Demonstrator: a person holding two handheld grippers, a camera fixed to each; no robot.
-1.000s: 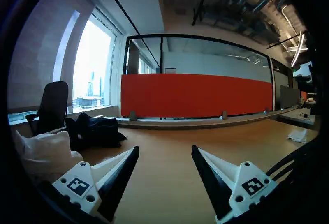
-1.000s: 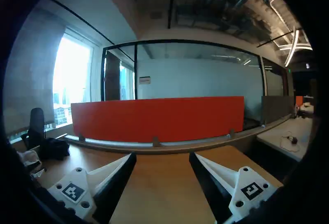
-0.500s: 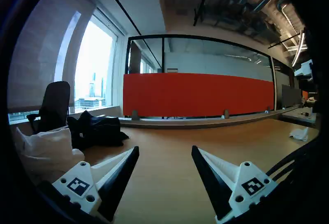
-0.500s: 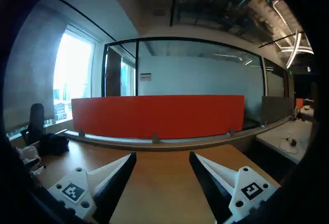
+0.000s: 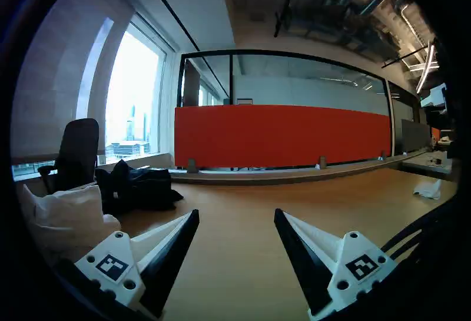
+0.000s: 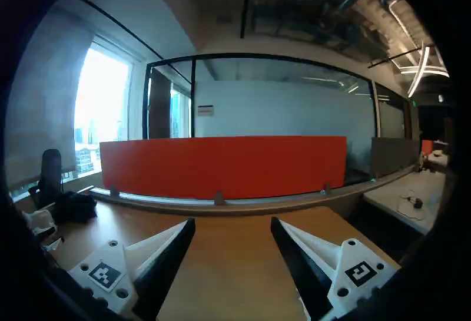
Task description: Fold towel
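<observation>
Black-edged white fingers (image 5: 168, 250) of the left gripper (image 5: 235, 211) stand wide apart with nothing between them, held low over a wooden desk (image 5: 235, 274). Just off the left finger, at the near left of the desk, lies what looks like the towel (image 5: 65, 218), a crumpled white heap; neither finger touches it. Behind the heap sits a black bag (image 5: 138, 187), and beyond that a black office chair (image 5: 73, 153) stands before a bright window (image 5: 132, 106). Far off at the right edge of the desk lies a smaller white cloth (image 5: 428, 188). An orange-red partition (image 5: 282, 135) runs along the desk's far side, with a glass wall (image 5: 306, 79) above it.

The right gripper (image 6: 232, 221) is likewise spread wide and empty, poised over the wooden desk (image 6: 235, 262). In the right gripper view the towel (image 6: 36, 221) shows small at the far left edge, well apart from this gripper, with the black bag (image 6: 75, 208) and the office chair (image 6: 50, 174) beyond it. The orange-red partition (image 6: 224, 166) crosses the middle, and a pale desk (image 6: 406, 194) with a dark cable on it stands to the right.
</observation>
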